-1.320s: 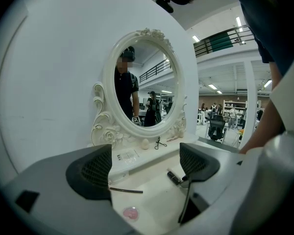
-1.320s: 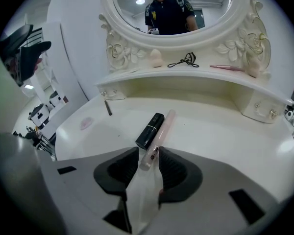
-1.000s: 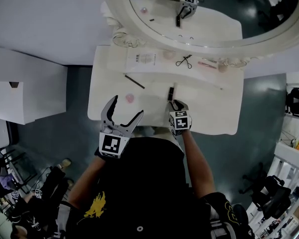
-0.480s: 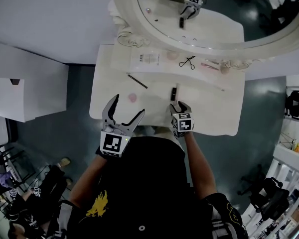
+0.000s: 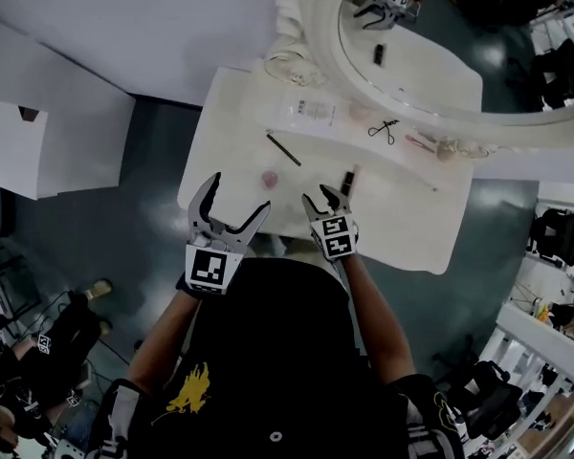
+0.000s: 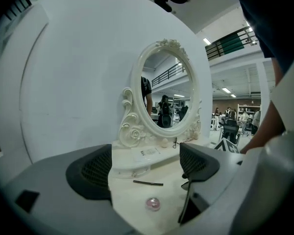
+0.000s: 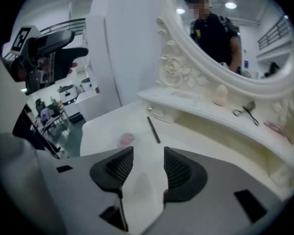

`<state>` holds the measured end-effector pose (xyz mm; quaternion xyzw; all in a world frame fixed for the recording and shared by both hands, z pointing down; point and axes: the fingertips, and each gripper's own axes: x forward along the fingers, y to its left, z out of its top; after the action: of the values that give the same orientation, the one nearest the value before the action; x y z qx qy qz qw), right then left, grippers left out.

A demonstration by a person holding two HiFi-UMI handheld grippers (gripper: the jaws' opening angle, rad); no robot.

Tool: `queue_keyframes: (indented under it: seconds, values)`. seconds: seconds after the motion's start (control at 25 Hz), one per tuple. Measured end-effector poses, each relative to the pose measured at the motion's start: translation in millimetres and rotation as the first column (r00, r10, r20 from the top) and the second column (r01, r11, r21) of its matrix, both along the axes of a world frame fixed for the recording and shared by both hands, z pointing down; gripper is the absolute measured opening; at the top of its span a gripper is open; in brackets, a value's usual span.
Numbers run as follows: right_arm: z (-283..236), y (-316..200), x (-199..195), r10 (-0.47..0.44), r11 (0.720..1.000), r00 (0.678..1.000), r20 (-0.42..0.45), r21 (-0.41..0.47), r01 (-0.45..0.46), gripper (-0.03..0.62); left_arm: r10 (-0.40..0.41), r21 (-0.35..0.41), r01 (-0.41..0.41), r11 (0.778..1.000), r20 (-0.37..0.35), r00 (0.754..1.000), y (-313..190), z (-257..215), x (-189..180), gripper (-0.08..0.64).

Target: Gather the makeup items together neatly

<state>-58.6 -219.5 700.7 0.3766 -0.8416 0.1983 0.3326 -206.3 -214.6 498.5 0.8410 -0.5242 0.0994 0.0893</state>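
**Both claws released over the dressing table; makeup lies scattered**

Right gripper (image 5: 322, 196) (image 7: 144, 163): the jaws have just been opening and now stand a narrow gap apart. Only bare tabletop shows between them. A black tube (image 5: 347, 182) lies just beyond its tips, not touching.

Left gripper (image 5: 239, 194) (image 6: 146, 165): jaws spread wide, released, holding nothing. A pink round pot (image 5: 268, 177) (image 6: 153, 203) sits on the table just ahead of it, between the two grippers.

A black pencil (image 5: 284, 149) lies slanted further back, near the raised shelf (image 5: 344, 127). On the shelf are an eyelash curler (image 5: 384, 130), a paper sheet (image 5: 311, 111) and a pale egg-shaped sponge (image 7: 219, 95). A pinkish item at the shelf's right end is too small to name.

Hidden or cut off: the table's near edge lies under the person's torso (image 5: 268, 371). The oval mirror (image 5: 322, 55) runs off the top of the head view. The tube can't be made out in the right gripper view.

Surface: a white dressing table (image 5: 411, 213); the mirror frame is carved.

Room: dark floor (image 5: 105, 208), white wall behind, clutter at the edges.
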Motion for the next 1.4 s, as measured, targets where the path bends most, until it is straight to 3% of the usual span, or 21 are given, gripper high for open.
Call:
queue_keyframes:
  seconds: [0.08,0.12,0.24,0.36,0.44,0.56,0.68,0.8,0.88,0.96,1.04,1.12,1.2,1.28,1.4]
  values:
    - [1.8,-1.3,-37.1,-0.214,0.976,0.975,-0.057,0.021,0.215,0.212,-0.021,0.028,0.021,0.999,0.001,1.000,3.0,-0.8,-15.6,0.437]
    - [4.2,0.2,-52.9,-0.329,0.943,0.940,-0.093,0.014,0.332,0.213,-0.028,0.027,0.028,0.999,0.001,1.000,5.8,0.4,-22.1,0.437]
    - [18.8,6.7,-85.5,-0.591,0.802,0.781,-0.201,-0.046,0.595,0.243,-0.015,-0.040,0.016,0.999,0.030,0.999,16.7,6.5,-39.2,0.437]
    - [35.9,6.2,-104.4,-0.747,0.647,0.600,-0.288,-0.107,0.755,0.302,-0.051,-0.036,0.052,0.998,0.033,0.998,19.2,5.2,-57.5,0.437]
    - [46.9,6.0,-108.2,-0.815,0.547,0.480,-0.325,-0.157,0.822,0.330,-0.100,-0.038,0.101,0.994,0.023,0.995,25.6,8.8,-65.4,0.437]
    - [59.2,5.0,-112.0,-0.865,0.450,0.363,-0.346,-0.218,0.866,0.339,-0.153,-0.053,0.154,0.987,0.028,0.988,39.9,16.2,-75.8,0.437]
    - [68.0,3.0,-119.6,-0.894,0.380,0.283,-0.349,-0.254,0.889,0.339,-0.212,-0.062,0.213,0.975,0.023,0.977,49.1,19.4,-85.6,0.437]
    - [75.1,4.6,-124.3,-0.913,0.348,0.252,-0.321,-0.288,0.892,0.326,-0.258,-0.070,0.258,0.964,0.017,0.966,53.8,20.1,-91.3,0.437]
    - [79.0,6.3,-123.5,-0.918,0.350,0.258,-0.301,-0.309,0.884,0.302,-0.271,-0.077,0.272,0.959,0.020,0.962,56.3,21.4,-92.5,0.437]
    - [80.8,6.1,-122.1,-0.913,0.373,0.286,-0.290,-0.317,0.872,0.260,-0.273,-0.082,0.274,0.958,0.022,0.962,56.7,21.8,-92.3,0.437]
    - [78.8,5.3,-120.9,-0.901,0.411,0.329,-0.282,-0.314,0.856,0.250,-0.265,-0.082,0.266,0.961,0.025,0.964,54.7,20.3,-91.2,0.437]
    - [73.8,4.4,-119.0,-0.876,0.471,0.399,-0.271,-0.298,0.830,0.250,-0.249,-0.080,0.250,0.965,0.027,0.968,51.1,17.6,-89.1,0.437]
    - [66.1,1.1,-116.4,-0.820,0.570,0.519,-0.241,-0.269,0.776,0.250,-0.229,-0.066,0.230,0.971,0.025,0.973,44.9,13.6,-85.6,0.437]
    - [56.3,-4.4,-110.4,-0.718,0.696,0.669,-0.193,-0.234,0.679,0.250,-0.203,-0.043,0.204,0.978,0.018,0.979,36.1,8.7,-80.6,0.437]
    - [43.8,-10.9,-89.2,-0.470,0.869,0.876,-0.104,-0.225,0.440,0.250,-0.139,-0.056,0.141,0.989,0.027,0.990,24.8,7.0,-67.7,0.437]
